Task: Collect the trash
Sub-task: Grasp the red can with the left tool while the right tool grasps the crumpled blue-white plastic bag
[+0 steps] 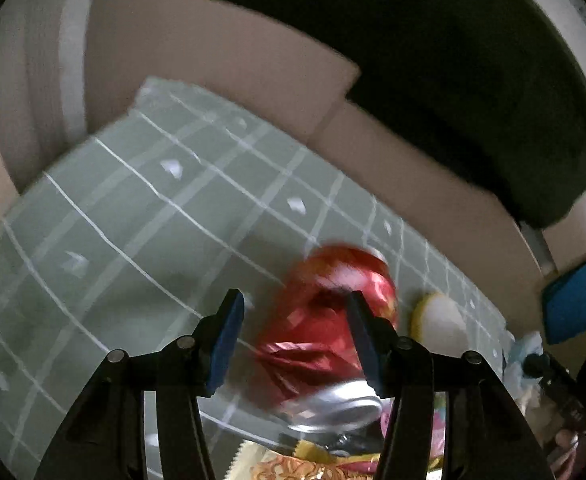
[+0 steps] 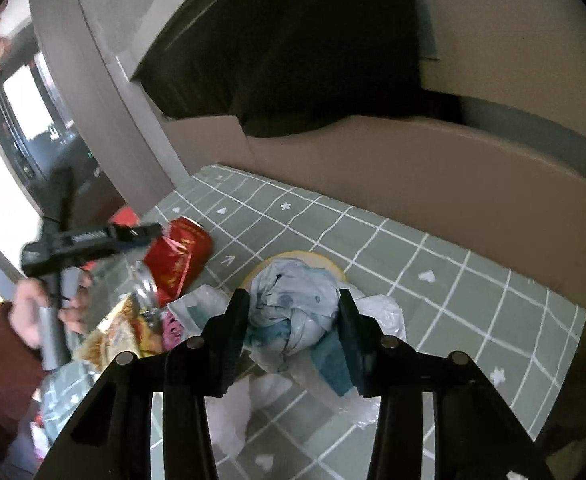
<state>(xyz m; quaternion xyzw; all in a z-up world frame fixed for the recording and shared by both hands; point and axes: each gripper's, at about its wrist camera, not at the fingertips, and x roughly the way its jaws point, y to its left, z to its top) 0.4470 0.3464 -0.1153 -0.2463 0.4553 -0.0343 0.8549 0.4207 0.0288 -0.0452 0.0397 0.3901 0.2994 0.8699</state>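
On the green checked tablecloth [image 2: 433, 280], the crumpled red foil wrapper [image 1: 333, 312] is framed at the far left by the left gripper [image 1: 293, 320], jaws spread, and should be centred before closing, while the right gripper [image 2: 293, 320], equally spread, frames the crumpled blue-white plastic bag [image 2: 293, 312].

Red can [image 1: 335, 320] motion-blurred, label unreadable; snack bag [image 1: 293, 468] cut off by bottom edge; left gripper [image 2: 93, 240] blurred.

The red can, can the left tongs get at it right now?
Probably yes: the left tongs stand open with the red can lying on the checked cloth right between the pads, nothing in front of it.
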